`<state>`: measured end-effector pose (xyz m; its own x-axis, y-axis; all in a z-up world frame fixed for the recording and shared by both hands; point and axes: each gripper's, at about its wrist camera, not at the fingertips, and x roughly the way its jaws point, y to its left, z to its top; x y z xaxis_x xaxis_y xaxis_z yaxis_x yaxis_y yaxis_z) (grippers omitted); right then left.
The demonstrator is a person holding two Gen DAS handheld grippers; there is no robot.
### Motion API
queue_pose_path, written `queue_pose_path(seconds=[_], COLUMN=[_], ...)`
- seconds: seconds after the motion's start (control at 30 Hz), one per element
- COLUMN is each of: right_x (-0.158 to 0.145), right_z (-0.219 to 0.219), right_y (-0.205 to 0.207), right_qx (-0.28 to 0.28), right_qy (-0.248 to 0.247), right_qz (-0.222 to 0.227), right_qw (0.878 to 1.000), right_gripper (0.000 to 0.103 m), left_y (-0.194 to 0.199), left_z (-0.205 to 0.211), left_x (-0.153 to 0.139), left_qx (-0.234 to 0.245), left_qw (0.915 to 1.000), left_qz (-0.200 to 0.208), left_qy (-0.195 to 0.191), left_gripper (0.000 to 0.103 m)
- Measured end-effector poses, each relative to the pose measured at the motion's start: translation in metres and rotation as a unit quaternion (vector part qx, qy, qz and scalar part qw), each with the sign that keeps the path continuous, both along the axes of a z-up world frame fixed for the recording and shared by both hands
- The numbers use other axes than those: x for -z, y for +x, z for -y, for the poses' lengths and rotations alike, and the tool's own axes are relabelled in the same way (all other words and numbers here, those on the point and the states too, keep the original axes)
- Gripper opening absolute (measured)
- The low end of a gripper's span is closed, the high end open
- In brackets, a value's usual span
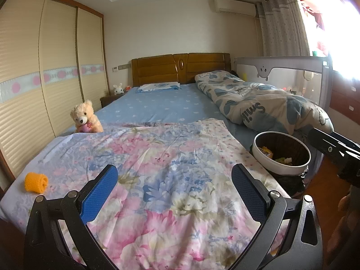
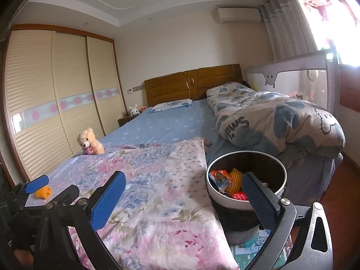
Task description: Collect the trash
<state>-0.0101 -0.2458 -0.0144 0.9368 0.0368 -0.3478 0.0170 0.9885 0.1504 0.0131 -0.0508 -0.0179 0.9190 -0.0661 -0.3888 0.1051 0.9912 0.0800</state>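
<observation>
One orange scrap [image 1: 36, 182] on floral sheet [image 1: 171, 162], trash bin [image 1: 281, 171] well apart.

- Daylight enters from the window [image 1: 333, 22] on my right; it is overexposed to white glare in both views.
- Room evenly lit; colours slightly washed.
- Soft shadows under the folded duvet [image 2: 281, 121].
- Strong fisheye curvature bends the wardrobe [image 1: 45, 78]; dark vignetting at corners.
- Focus acceptable; slight softness at edges.

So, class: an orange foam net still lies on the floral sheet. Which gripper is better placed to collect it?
Left. The orange foam net lies nearest the open left gripper; the open right gripper hangs by the bin.
</observation>
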Motion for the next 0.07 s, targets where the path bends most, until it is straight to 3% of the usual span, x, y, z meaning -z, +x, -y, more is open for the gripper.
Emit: queue_pose_path(seconds=[0.07], right_x=[0.0017], right_z=[-0.0011], right_y=[0.002], right_qx=[-0.002], right_qy=[0.001], right_qz=[-0.005], right_qw=[1.0], right_gripper=[0.103], left_y=[0.0011], left_z=[-0.0011], left_x=[0.0009], left_qx=[0.0], left_qw=[1.0], left_qz=[-0.002], left_qy=[-0.001], left_gripper=[0.103])
